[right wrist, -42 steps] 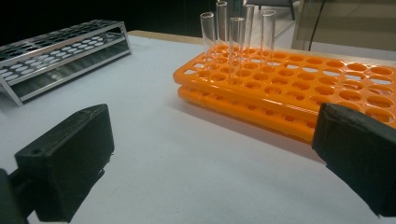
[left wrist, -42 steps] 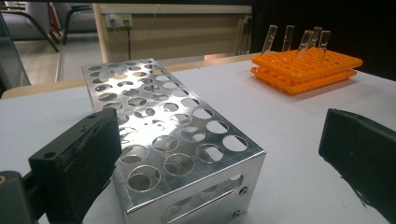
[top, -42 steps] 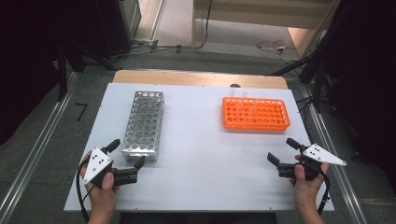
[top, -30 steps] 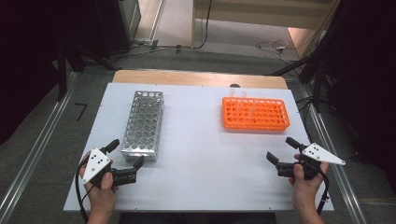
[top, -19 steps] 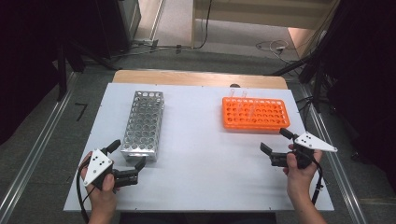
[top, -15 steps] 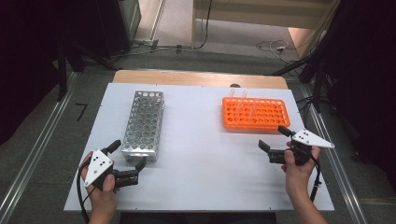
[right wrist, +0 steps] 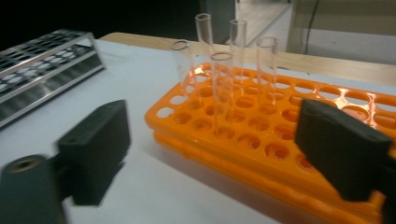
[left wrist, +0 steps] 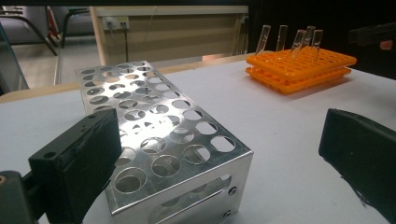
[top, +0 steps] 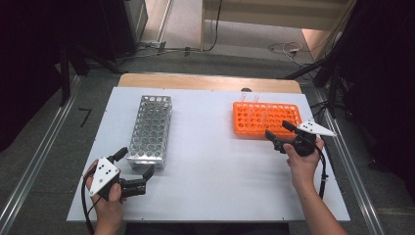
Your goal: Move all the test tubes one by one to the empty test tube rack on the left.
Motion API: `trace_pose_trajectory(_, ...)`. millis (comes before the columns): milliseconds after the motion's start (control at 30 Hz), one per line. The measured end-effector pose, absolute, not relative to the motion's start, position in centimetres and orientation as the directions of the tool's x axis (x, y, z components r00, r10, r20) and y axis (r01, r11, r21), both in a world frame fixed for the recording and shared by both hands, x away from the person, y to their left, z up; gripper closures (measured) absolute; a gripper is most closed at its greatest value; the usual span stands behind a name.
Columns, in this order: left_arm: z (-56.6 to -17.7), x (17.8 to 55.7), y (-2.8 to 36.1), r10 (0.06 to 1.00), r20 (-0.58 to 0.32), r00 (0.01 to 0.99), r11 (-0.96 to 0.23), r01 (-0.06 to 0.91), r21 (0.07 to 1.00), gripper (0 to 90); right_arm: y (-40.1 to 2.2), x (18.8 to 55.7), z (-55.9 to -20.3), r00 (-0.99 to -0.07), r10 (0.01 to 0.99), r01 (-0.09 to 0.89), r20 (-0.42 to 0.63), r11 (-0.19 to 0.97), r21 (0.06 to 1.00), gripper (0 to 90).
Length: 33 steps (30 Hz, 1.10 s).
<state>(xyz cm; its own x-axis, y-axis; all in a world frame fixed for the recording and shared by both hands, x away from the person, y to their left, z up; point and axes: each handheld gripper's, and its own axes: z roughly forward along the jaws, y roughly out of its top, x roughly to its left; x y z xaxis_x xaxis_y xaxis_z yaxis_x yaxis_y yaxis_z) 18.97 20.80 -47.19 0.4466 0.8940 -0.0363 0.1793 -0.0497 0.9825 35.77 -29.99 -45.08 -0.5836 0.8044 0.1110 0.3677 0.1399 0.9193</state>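
orange rack [right wrist: 261,135] cut off right

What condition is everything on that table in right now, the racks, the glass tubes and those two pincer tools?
Orange rack: flat on the table, holding tubes.
Glass tubes: five, upright in the orange rack, empty.
Metal rack: flat on the table, holes empty.
Right gripper: jaws apart and just been closing, nothing between them, close to the orange rack.
Left gripper: open, holding nothing, beside the metal rack.

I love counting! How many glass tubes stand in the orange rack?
5 clear glass tubes, clustered at one end of the orange plastic rack: two behind, one right, two in front.
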Motion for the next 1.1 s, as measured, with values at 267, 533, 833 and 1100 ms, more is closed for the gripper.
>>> trace_pose_trajectory(267, -47.2, 18.9, 20.9, 0.894, -0.039, 0.446, -0.046, 0.179, 0.983, 0.0, -28.5, 38.2, -46.1, -0.544, 0.829, 0.421, 0.129, 0.137, 0.897, 47.8)
trace_pose_trajectory(533, -47.2, 18.9, 20.9, 0.894, -0.039, 0.447, -0.047, 0.179, 0.983, 0.0, -27.6, 39.8, -47.0, -0.519, 0.848, 0.449, 0.104, 0.167, 0.878, 57.5)
trace_pose_trajectory(833, -47.2, 18.8, 20.9, 0.893, -0.037, 0.448, -0.049, 0.179, 0.983, 0.0, -26.8, 40.4, -47.7, -0.512, 0.853, 0.443, 0.099, 0.163, 0.882, 62.5)
trace_pose_trajectory(1100, -47.2, 18.8, 20.9, 0.893, -0.037, 0.449, -0.049, 0.179, 0.983, 0.0, -26.2, 40.4, -48.2, -0.512, 0.855, 0.439, 0.081, 0.180, 0.880, 67.2)
